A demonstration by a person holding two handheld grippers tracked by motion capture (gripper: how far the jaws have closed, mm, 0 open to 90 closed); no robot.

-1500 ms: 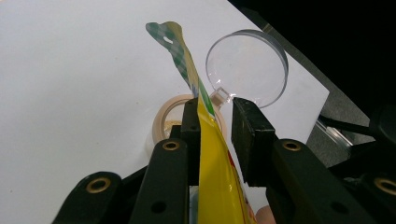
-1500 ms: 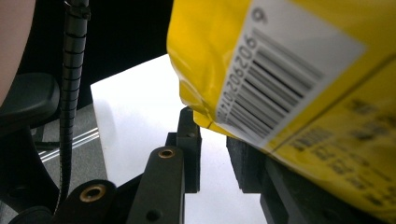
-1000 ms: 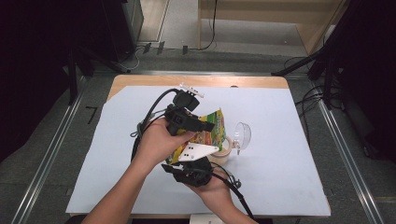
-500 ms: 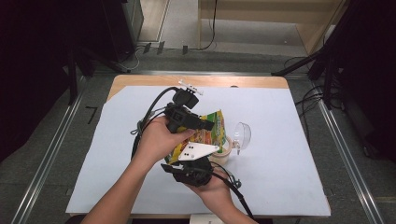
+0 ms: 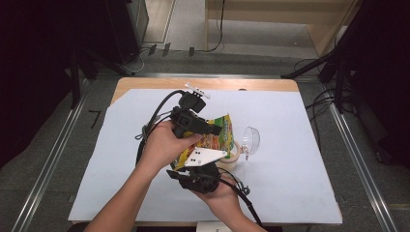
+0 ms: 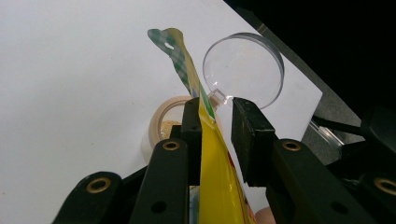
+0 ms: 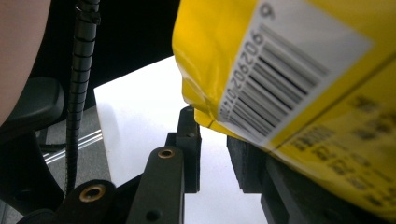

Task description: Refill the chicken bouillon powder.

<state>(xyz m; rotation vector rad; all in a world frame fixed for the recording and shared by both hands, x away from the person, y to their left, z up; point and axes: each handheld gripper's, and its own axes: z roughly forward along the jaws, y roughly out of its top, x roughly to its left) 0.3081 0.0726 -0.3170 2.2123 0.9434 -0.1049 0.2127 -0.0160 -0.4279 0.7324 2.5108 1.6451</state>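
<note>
Near the middle of the table (image 5: 290,125), the left gripper (image 6: 219,126) holds the yellow bag (image 6: 215,172) between its jaws, above a jar (image 6: 166,123) and clear lid (image 6: 245,67). The right gripper (image 7: 212,154) is under the bag's corner; whether its jaws clamp it I cannot tell.

I see a yellow and green printed foil snack pouch (image 5: 212,140) held tilted above the bench, its green checked top edge (image 6: 175,49) pointing away. A barcode label (image 7: 285,70) shows on its yellow back. Under it stands a small round beige cup (image 6: 163,123) with brownish contents.
</note>
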